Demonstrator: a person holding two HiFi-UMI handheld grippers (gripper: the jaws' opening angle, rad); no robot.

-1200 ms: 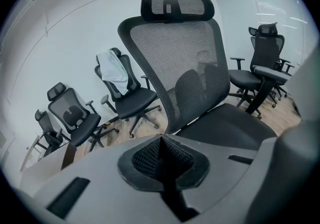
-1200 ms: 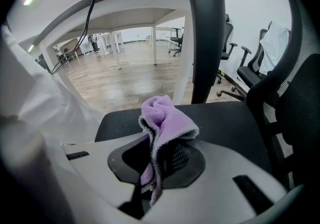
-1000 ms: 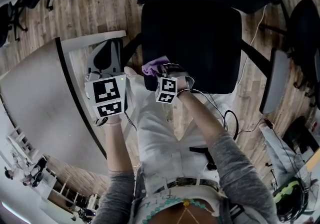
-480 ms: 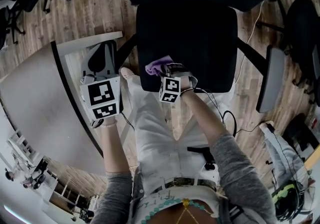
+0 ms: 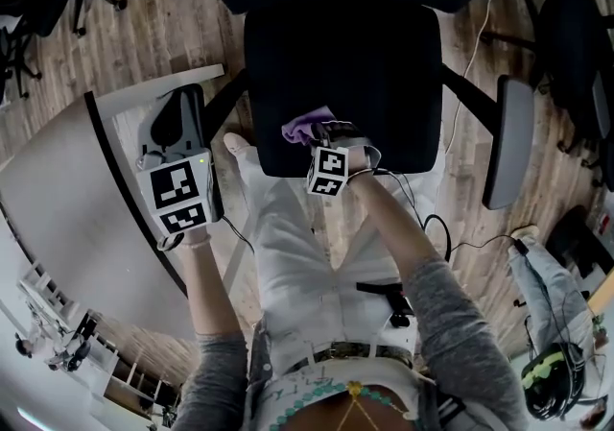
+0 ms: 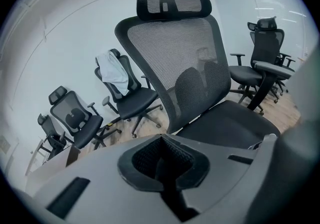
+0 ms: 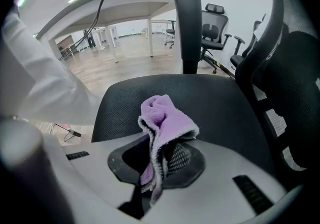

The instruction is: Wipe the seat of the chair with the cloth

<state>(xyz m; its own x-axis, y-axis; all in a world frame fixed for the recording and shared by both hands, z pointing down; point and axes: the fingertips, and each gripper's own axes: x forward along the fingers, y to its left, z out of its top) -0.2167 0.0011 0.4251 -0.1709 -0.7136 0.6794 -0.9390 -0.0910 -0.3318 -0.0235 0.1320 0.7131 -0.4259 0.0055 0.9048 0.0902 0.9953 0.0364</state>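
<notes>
Pinched the crumpled purple fleece cloth [image 7: 162, 115] in the right claw [image 7: 155, 168], seemingly touching the front of the black mesh chair seat [image 7: 220, 113]. Held the left claw [image 6: 162, 167] closed and empty aside, over the pale curved tabletop [image 5: 67, 189].

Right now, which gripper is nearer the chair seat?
Right. The right gripper, holding the cloth, is over the front edge of the seat; the left gripper is off to its left, clear of it.

The soft purple terry cloth [image 7: 162, 118] looks fluffy, with a rough stitched edge. The black office chair's seat [image 7: 220, 103] is matt woven fabric, its backrest [image 6: 172, 53] see-through mesh. The pale plank floor [image 5: 192, 26] shows dull wood grain.
</notes>
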